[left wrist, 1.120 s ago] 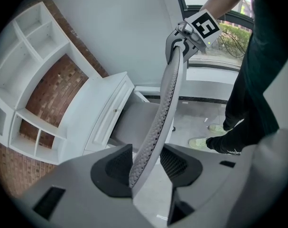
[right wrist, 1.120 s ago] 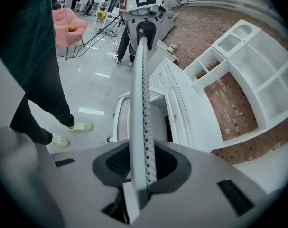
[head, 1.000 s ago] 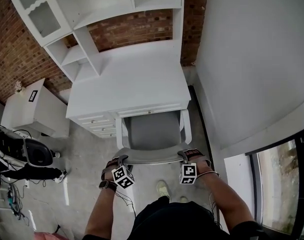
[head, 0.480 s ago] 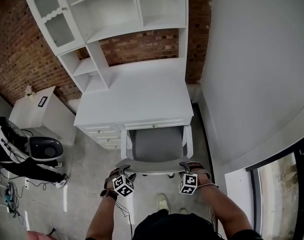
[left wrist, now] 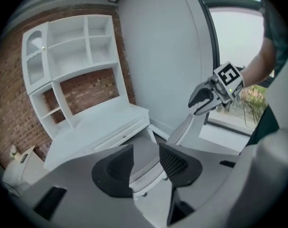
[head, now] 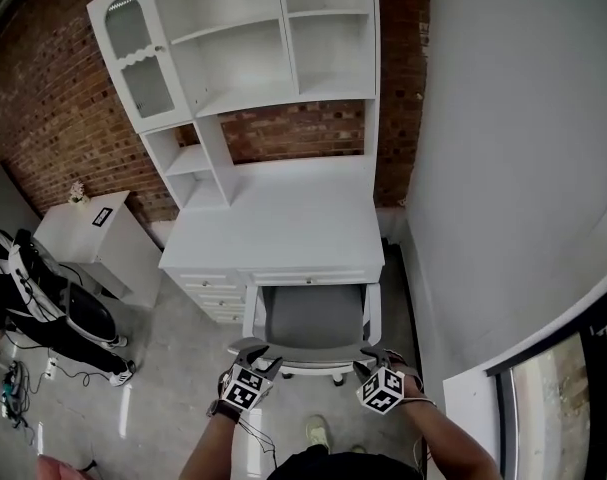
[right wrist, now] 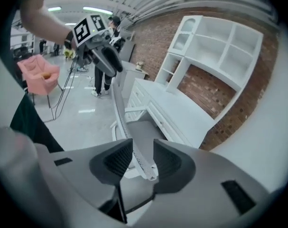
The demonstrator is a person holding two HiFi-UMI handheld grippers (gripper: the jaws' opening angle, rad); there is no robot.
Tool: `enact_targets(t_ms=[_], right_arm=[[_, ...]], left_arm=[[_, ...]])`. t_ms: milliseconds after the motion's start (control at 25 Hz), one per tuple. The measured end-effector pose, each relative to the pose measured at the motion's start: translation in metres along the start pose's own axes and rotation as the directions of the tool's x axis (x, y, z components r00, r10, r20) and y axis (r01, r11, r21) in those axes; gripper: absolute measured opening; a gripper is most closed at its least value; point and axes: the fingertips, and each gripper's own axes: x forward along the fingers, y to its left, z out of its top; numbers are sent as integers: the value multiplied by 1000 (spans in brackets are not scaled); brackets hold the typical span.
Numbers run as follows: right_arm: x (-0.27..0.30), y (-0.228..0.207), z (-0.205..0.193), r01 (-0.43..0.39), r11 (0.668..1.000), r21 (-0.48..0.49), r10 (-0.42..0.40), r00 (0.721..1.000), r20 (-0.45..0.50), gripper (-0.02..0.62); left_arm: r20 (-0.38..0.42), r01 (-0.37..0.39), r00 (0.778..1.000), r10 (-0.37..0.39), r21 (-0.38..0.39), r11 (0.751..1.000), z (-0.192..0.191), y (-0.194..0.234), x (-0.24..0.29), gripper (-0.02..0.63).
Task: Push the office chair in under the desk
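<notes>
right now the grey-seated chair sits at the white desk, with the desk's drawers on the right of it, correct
Not quite. The drawers are on the left of the chair, not the right, as the head view shows. The rest holds: the grey-seated chair sits at the white desk.

Left gripper [head: 255,354] and right gripper [head: 371,359] have grey bodies, black jaws, black-and-white marker cubes [head: 245,389].

Office chair [head: 313,320] — base largely hidden
</notes>
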Motion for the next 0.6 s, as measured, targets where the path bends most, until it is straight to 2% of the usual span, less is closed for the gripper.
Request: enact_targets(t_ms=[80, 200, 360, 600], right_arm=[[-16, -10, 11, 16, 997, 81, -20, 999, 48, 115], [-36, -21, 24, 24, 976, 215, -49, 993, 110, 89], [-55, -35, 34, 14, 932, 363, -85, 980, 181, 44], [-74, -42, 46, -15, 875, 484, -125, 959, 256, 26]], left_arm=[[66, 35, 997, -28, -108, 993, 16, -13, -4, 161], [154, 90, 987, -54, -237, 967, 36, -31, -9, 137], [237, 133, 970, -55, -328, 935, 62, -48, -21, 106], [344, 161, 939, 12, -469, 869, 88, -56, -46, 34]])
